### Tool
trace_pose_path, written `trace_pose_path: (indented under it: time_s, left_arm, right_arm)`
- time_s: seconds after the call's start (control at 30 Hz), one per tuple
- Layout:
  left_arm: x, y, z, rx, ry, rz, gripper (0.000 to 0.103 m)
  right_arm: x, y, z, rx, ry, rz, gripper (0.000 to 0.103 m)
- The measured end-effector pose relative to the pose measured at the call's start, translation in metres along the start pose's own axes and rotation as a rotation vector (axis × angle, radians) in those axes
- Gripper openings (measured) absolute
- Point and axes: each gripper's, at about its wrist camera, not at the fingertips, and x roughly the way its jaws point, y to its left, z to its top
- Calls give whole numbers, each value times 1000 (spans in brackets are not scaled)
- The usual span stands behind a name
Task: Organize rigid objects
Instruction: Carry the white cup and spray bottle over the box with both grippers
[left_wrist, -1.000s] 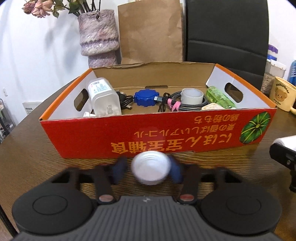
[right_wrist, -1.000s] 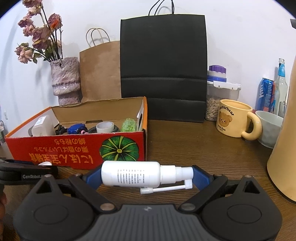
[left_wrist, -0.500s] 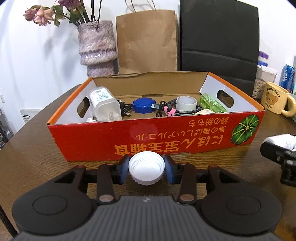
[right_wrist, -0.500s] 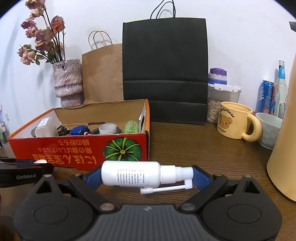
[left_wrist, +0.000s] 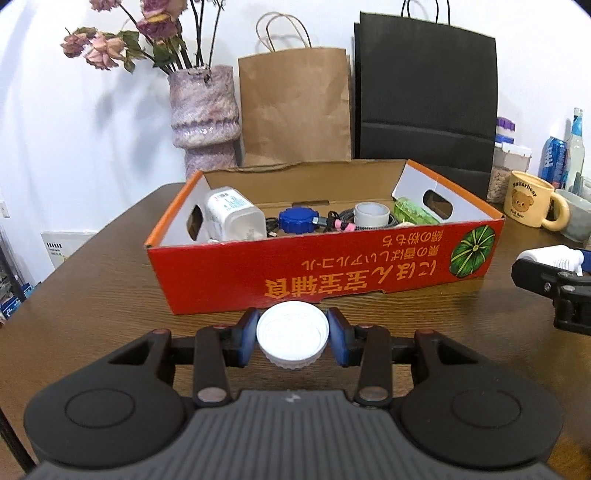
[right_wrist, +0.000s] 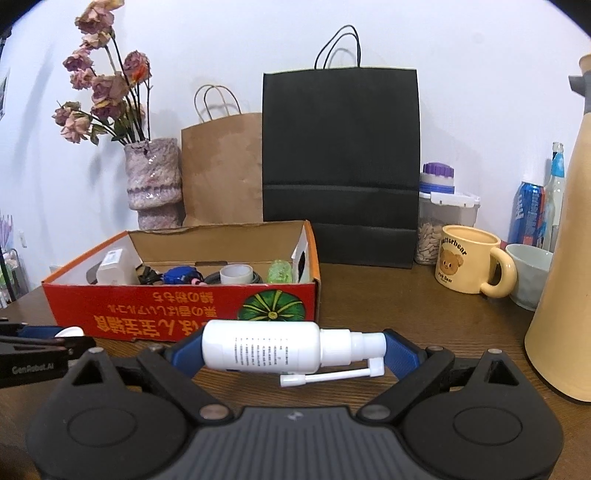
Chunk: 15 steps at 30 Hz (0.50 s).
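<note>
My left gripper (left_wrist: 292, 338) is shut on a white round cap (left_wrist: 291, 334) and holds it above the table, just in front of the red cardboard box (left_wrist: 332, 273). My right gripper (right_wrist: 291, 349) is shut on a white spray bottle (right_wrist: 266, 349) lying sideways between its blue pads, nozzle to the right. It is in front of the box's right corner (right_wrist: 177, 317). The box holds a white charger (left_wrist: 232, 218), a blue knob (left_wrist: 297, 219), cables, a tape roll (left_wrist: 371, 214) and a green item (left_wrist: 413, 214). The right gripper also shows at the right edge of the left wrist view (left_wrist: 554, 277).
A vase of dried flowers (left_wrist: 203, 114), a brown paper bag (left_wrist: 295, 107) and a black bag (left_wrist: 424, 96) stand behind the box. A yellow bear mug (right_wrist: 469, 264), a bowl, a can, bottles, a jar and a tall beige jug (right_wrist: 565, 258) stand at the right.
Both grippers have pulled back and risen; the box looks smaller and further off in both views. The cap and the spray bottle stay held.
</note>
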Motion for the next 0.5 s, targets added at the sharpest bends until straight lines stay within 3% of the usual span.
trace_pose_path:
  time_s: [0.5]
  left_arm:
    - [-24, 21, 32, -85, -74, -37, 41]
  right_arm:
    - [-21, 34, 26, -2, -80, 19, 97]
